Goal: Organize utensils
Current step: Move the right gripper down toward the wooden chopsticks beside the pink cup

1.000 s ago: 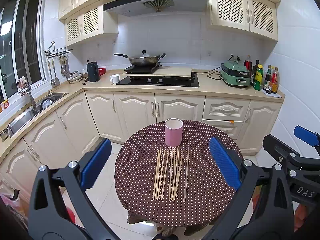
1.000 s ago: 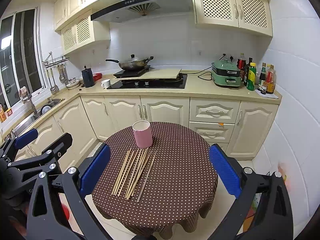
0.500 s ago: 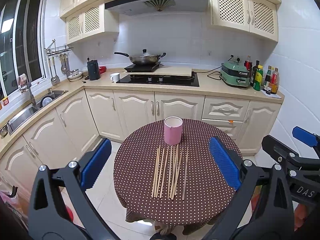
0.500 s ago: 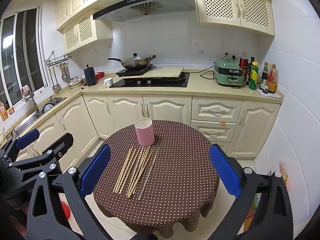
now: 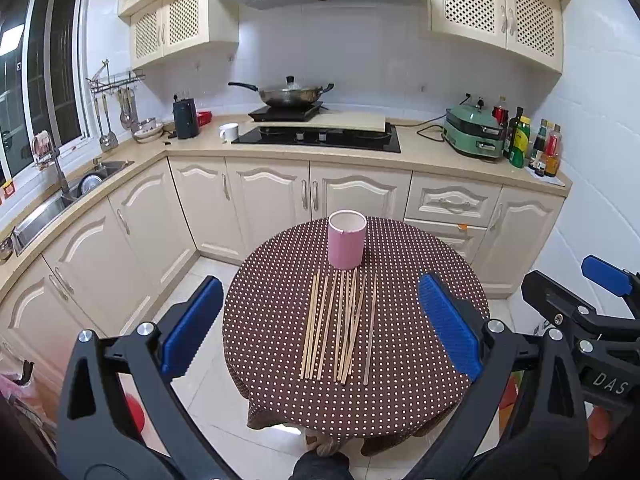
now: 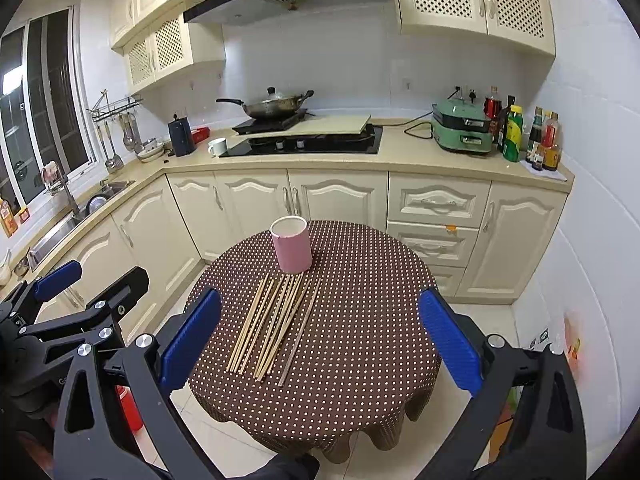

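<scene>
Kitchen with cream cabinets behind; round table (image 5: 400,400) in brown dotted cloth carries everything. Landmark: pink cup (image 5: 347,239), upright, open mouth up, on the far half of the table. Chopsticks (image 5: 340,326) lie flat in a loose row just on the near side of the cup, far tips almost at its base, a few crossing each other, one stick slightly apart on the right of the row. Long axes run from cup toward the camera, so they point roughly straight at both claws.

Left claw (image 5: 320,330) is spread wide, empty, held above and short of the table; in its view the row sits centred between its blue pads (image 5: 192,326), sticks running lengthwise along the claw's forward line. Right claw (image 6: 320,334) also wide, empty; from it the chopsticks (image 6: 272,326) lie left of centre and slant toward the cup (image 6: 291,245).

Judgement: left claw is better lined up. Jaws close across the sticks' long axis, so a straight descent should pinch one. Nothing in the cup yet as far as visible; task looks unstarted.
</scene>
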The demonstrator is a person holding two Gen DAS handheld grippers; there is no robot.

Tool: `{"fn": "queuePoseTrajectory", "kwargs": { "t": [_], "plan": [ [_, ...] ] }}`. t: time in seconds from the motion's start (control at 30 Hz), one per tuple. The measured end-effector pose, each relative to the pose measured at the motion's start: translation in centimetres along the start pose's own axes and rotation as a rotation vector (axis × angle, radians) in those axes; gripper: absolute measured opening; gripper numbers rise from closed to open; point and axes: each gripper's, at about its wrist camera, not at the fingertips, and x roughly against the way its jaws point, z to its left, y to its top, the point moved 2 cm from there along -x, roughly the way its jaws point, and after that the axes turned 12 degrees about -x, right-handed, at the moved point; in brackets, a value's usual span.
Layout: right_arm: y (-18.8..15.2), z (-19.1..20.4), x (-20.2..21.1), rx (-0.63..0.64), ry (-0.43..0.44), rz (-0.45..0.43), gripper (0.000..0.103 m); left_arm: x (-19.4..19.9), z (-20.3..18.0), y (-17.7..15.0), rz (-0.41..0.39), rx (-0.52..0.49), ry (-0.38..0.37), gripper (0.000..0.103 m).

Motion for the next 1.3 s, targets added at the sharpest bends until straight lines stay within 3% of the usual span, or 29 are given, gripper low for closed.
{"fn": "queuePoseTrajectory", "kwargs": {
  "t": [0.67, 1.3],
  "plan": [
    [-0.5, -0.4, -7.2, -0.055, 0.0, 0.209, 0.095, -7.4, 0.3, -1.3, 0.185, 0.043, -0.065, 0.09],
    [-1.3, 0.6, -17.9, -0.146, -0.078, 0.438, 0.088, -19.5, 3.6, -1.8, 0.444, 0.076, -0.163, 0.09]
  ]
}}
